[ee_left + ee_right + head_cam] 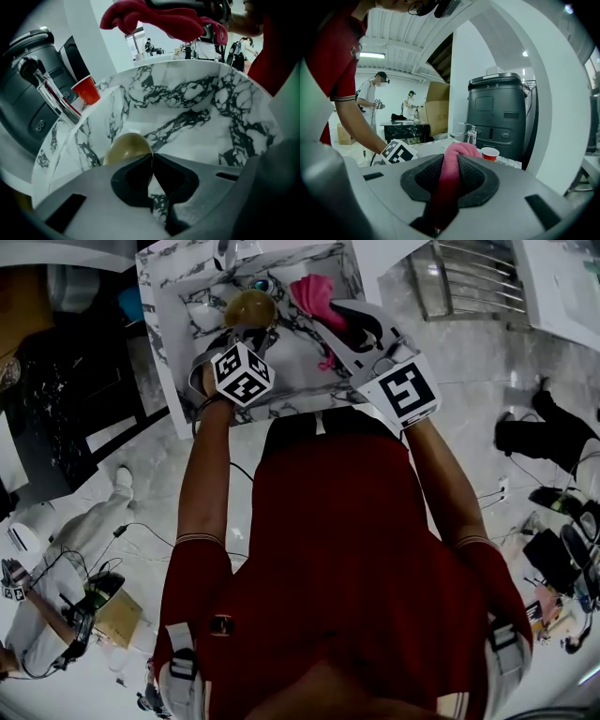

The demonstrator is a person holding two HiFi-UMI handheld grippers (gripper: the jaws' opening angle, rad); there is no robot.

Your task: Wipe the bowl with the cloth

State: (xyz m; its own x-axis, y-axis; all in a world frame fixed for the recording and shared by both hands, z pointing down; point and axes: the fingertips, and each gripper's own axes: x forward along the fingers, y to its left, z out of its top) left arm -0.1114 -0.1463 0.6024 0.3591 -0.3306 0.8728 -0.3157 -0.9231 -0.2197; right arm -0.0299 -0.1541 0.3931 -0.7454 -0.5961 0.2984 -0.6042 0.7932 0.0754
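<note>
left gripper (152,157) is pinching the bowl (125,147) rim; right gripper (450,164) is clamping the cloth (464,151). keeping the bowl braced inside the sink (201,117) is advisable while wiping.

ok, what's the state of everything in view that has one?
bowl, gripped at its rim, inside the sink
cloth, bunched, clamped
left gripper, shut on the bowl
right gripper, shut on the cloth
cup, upright beside the tap
tap, no water running
</note>
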